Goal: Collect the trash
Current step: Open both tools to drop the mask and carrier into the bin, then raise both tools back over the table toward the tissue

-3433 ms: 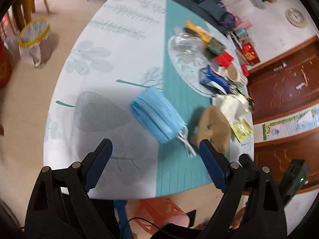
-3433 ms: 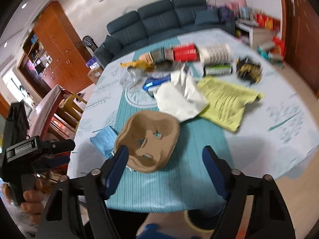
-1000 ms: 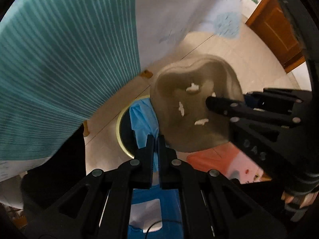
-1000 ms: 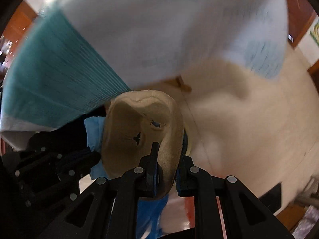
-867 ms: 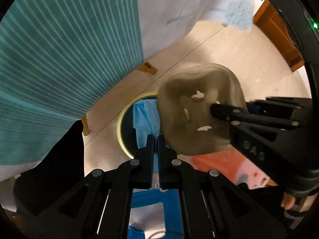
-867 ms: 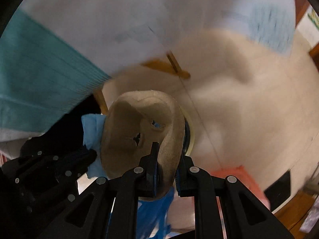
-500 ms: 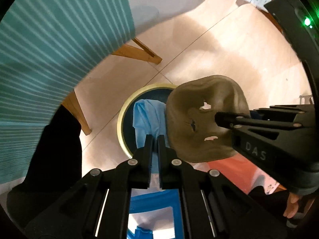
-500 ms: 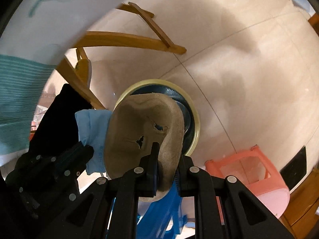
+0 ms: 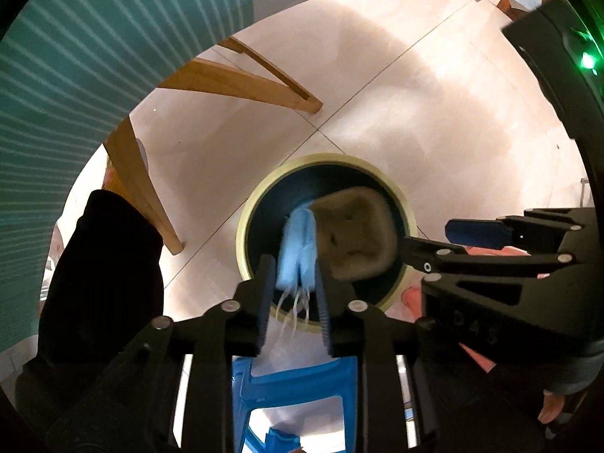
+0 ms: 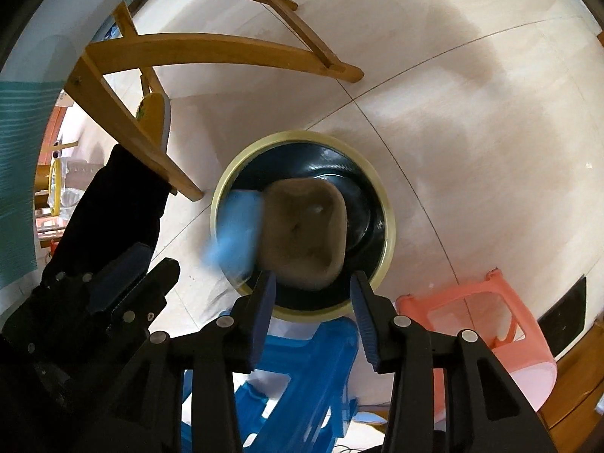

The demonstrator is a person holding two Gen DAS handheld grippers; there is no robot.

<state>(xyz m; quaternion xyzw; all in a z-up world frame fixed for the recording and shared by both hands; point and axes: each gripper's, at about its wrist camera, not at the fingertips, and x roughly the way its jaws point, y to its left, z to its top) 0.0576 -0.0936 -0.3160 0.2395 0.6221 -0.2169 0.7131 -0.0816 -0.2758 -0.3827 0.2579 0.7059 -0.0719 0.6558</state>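
Now both grippers point down over a bin [image 9: 241, 226] with a pale yellow rim and a dark inside, standing on the tiled floor [image 9: 434, 113]. The left gripper [image 9: 292, 268] has just been opening; its 2 jaws stand a little apart, and the blue mask [image 9: 298, 245] sits blurred in the gap just ahead of them, its white ear loops trailing back between the pads, so it looks loose rather than pinched. The right gripper [image 10: 312, 279] has also just been opening; its jaws stand clearly apart with nothing pressed between them, and the brown pulp cup tray [image 10: 304, 234] lies beyond the tips, inside the bin's rim. In the right view the mask [image 10: 238, 226] is a blue smear just left of the tray, overlapping the rim on that side. In the left view the tray [image 9: 355, 238] sits just right of the mask, with the right gripper [image 9: 424, 241] reaching in from the right. Below the jaws are a blue stool [image 10: 302, 377] and a pink stool [image 10: 472, 324]; wooden table legs [image 10: 211, 49] and a teal striped cloth [image 9: 94, 56] lie up and to the left.
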